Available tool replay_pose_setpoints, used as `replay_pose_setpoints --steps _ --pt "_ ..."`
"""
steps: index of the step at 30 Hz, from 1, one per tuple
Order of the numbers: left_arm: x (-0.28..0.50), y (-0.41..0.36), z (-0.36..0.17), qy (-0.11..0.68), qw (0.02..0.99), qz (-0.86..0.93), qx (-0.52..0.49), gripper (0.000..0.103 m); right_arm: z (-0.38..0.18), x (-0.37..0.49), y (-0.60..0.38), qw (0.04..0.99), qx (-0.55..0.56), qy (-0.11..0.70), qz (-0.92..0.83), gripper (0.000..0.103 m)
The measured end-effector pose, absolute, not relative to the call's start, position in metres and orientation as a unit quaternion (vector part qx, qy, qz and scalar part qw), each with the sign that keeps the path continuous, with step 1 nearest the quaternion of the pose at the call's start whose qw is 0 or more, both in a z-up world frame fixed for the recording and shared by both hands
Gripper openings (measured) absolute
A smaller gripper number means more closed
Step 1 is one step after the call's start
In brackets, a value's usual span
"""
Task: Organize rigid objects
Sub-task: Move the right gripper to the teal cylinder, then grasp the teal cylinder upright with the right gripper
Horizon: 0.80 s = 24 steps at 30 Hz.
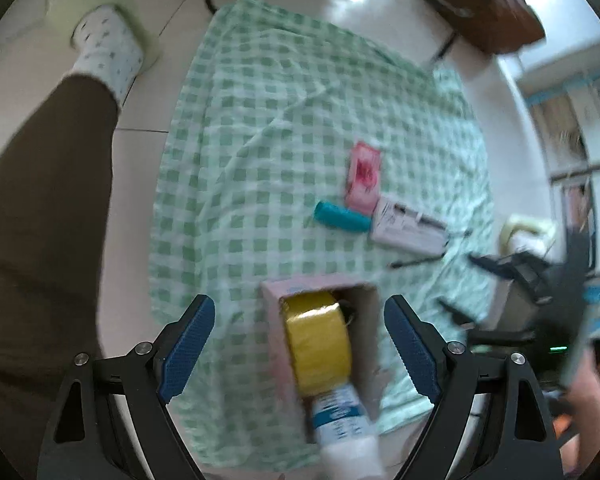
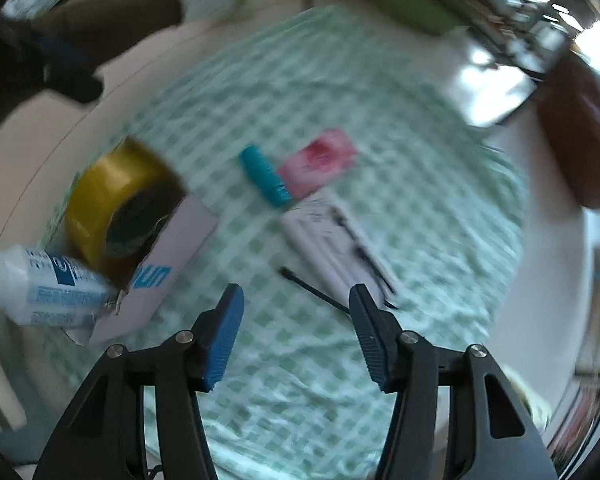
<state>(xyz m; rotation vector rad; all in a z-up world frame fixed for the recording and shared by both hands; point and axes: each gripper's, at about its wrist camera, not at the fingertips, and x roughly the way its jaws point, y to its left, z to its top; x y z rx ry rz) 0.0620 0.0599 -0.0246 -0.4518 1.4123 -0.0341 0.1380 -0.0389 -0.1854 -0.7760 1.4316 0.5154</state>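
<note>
Hovering over the green-checked cloth (image 1: 284, 128), the left gripper (image 1: 298, 344) spreads wide above an open pink cardboard box (image 1: 276, 292) holding a yellow tape roll (image 1: 320, 344) and a white-and-blue tube (image 1: 340, 416). Rightward lie a teal cylinder (image 2: 265, 176), pink packet (image 2: 320, 160) and white flat box (image 2: 328, 240); the right gripper (image 2: 296, 332) stands half-spread, empty.
</note>
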Motion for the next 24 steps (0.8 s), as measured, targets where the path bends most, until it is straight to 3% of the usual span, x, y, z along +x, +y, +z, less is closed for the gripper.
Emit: replay_pose_setpoints --steps 9,15,18,24 --pt "0.071 0.076 -0.017 0.607 0.777 0.041 -0.161 0.086 -0.253 0.192 0.000 0.595 -0.321 0.677 0.292 0.048" --pt "0.073 0.074 -0.018 0.618 0.762 0.028 -0.189 0.086 -0.288 0.211 0.018 0.570 -0.325 0.690 0.307 0.036" --pt "0.077 0.080 -0.018 0.618 0.762 0.030 -0.191 0.086 -0.301 0.219 0.020 0.566 -0.288 0.709 0.306 0.024" --pt "0.079 0.083 -0.026 0.631 0.752 0.047 -0.185 0.086 -0.299 0.232 0.015 0.580 -0.221 0.735 0.272 0.024"
